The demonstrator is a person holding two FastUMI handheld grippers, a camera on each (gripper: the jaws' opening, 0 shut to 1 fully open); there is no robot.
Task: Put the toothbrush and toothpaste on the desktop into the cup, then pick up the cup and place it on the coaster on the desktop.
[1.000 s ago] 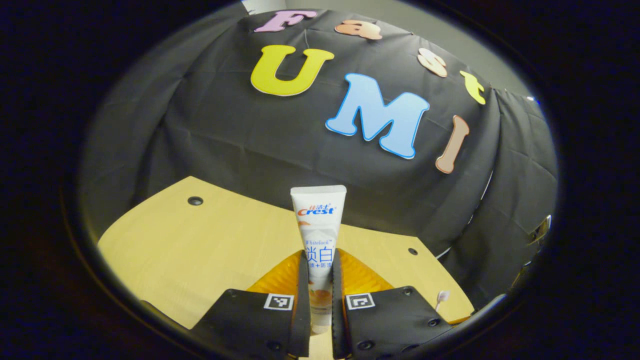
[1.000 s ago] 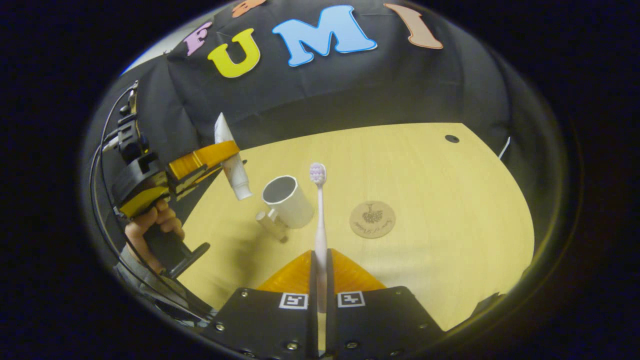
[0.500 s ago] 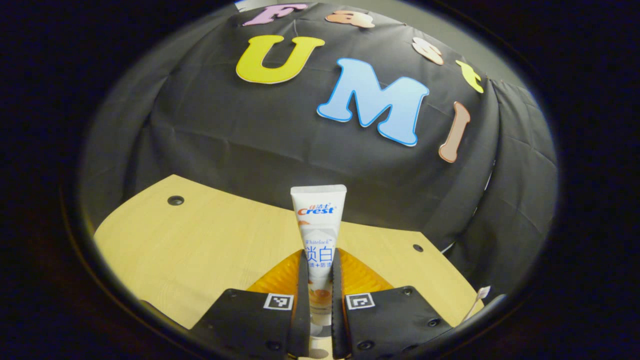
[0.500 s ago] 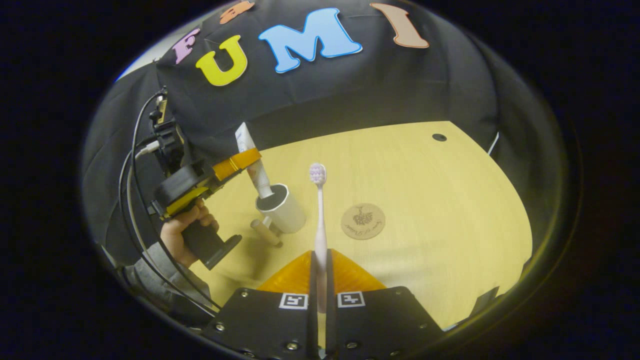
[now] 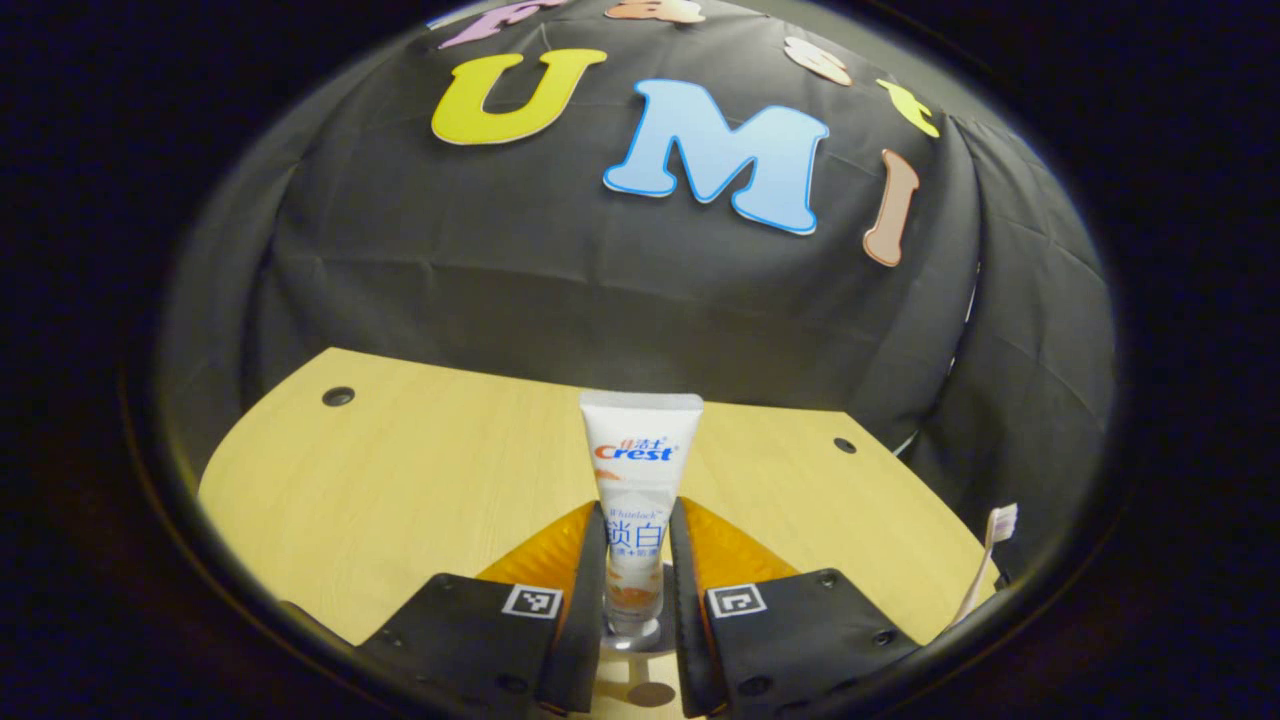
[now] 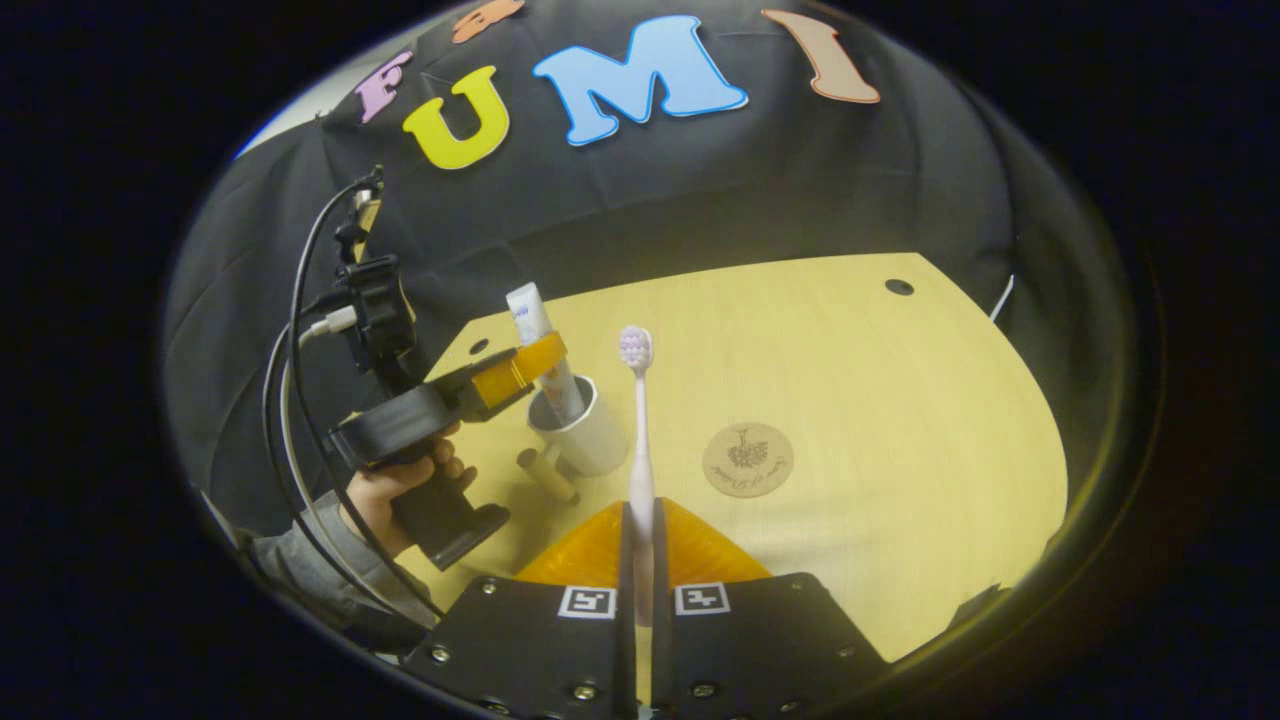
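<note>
The white toothpaste tube [image 5: 636,470] stands upright between the fingers of my left gripper [image 5: 637,520], which are slightly parted beside it. In the right gripper view the toothpaste tube [image 6: 545,345] has its lower end inside the white cup [image 6: 590,440], with the left gripper [image 6: 520,365] around its middle. My right gripper [image 6: 640,520] is shut on the pale toothbrush [image 6: 638,430], bristles up, just right of the cup. The round brown coaster [image 6: 747,460] lies bare on the desk to the right of the cup. The toothbrush [image 5: 990,555] also shows at the right edge of the left gripper view.
The cup has a wooden handle [image 6: 548,475] pointing toward me. A hand [image 6: 400,485] in a grey sleeve holds the left gripper, with cables looping above it. The pale wooden desk [image 6: 900,420] has small dark holes [image 6: 899,287] near its back edge, against the black cloth wall.
The left gripper brought the toothpaste over the cup and lowered its end inside. Its fingers have spread apart a little. The right gripper has kept hold of the toothbrush and barely moved.
</note>
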